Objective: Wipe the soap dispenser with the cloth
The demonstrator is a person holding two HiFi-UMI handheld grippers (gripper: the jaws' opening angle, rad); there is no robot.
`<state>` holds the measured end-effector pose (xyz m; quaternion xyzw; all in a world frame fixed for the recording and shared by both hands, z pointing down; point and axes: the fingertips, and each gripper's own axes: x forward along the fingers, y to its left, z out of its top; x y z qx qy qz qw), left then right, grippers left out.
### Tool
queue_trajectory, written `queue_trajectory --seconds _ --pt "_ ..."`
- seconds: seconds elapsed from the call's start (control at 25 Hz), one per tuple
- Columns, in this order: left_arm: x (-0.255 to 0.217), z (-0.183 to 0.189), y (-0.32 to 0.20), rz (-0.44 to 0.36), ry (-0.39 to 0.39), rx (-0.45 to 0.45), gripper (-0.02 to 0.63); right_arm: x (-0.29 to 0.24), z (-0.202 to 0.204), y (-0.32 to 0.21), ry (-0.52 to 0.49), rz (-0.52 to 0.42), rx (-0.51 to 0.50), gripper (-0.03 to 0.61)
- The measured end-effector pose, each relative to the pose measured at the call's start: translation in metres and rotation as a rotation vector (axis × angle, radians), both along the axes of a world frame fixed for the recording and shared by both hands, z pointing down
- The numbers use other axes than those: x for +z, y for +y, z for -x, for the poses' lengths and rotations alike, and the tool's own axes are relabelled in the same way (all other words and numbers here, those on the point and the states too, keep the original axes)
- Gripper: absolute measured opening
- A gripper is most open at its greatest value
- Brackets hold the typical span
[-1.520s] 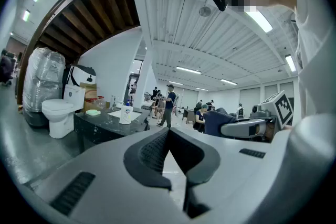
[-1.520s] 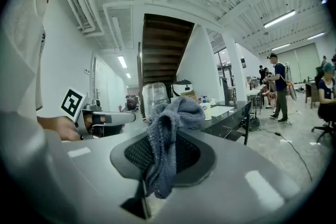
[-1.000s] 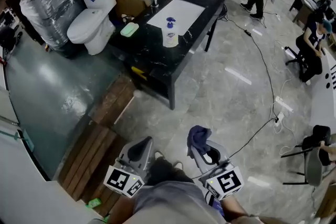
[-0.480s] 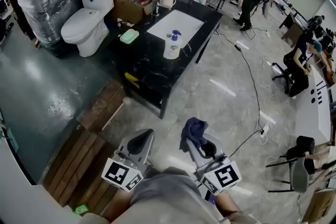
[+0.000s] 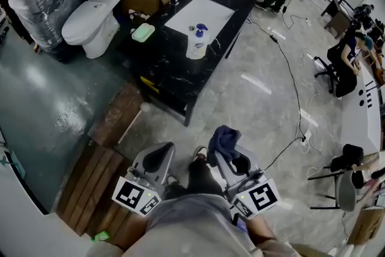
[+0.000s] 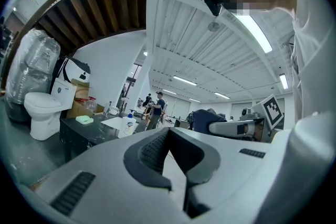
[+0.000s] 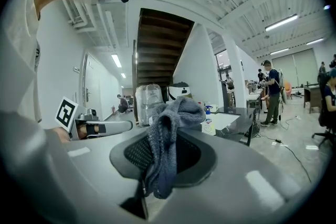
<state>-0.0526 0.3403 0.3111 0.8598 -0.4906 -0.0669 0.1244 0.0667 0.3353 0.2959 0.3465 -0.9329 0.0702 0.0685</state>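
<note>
Right hand-held gripper (image 5: 231, 161) clamping cloth (image 5: 224, 140), table (image 5: 173, 80) well apart

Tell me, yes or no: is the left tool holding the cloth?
No, the left tool is shut on nothing; the cloth hangs pinched in the right tool.

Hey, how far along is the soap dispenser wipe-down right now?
Done: the cloth is picked up and clamped in the right gripper. In hand: the approach. Both grippers are close to the person, well short of the black table, and the left gripper is shut and empty. Left: reaching the soap dispenser standing on that table and wiping it. No wiping has begun.
</note>
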Motion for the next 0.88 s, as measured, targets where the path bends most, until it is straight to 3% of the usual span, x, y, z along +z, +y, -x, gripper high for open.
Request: queue_trajectory --seconds 0.88 --pt "-0.008 -0.048 -0.17 0.017 -0.047 0.044 0.006 -0.001 -0.05 -0.168 -0.049 0.021 0.023 0.071"
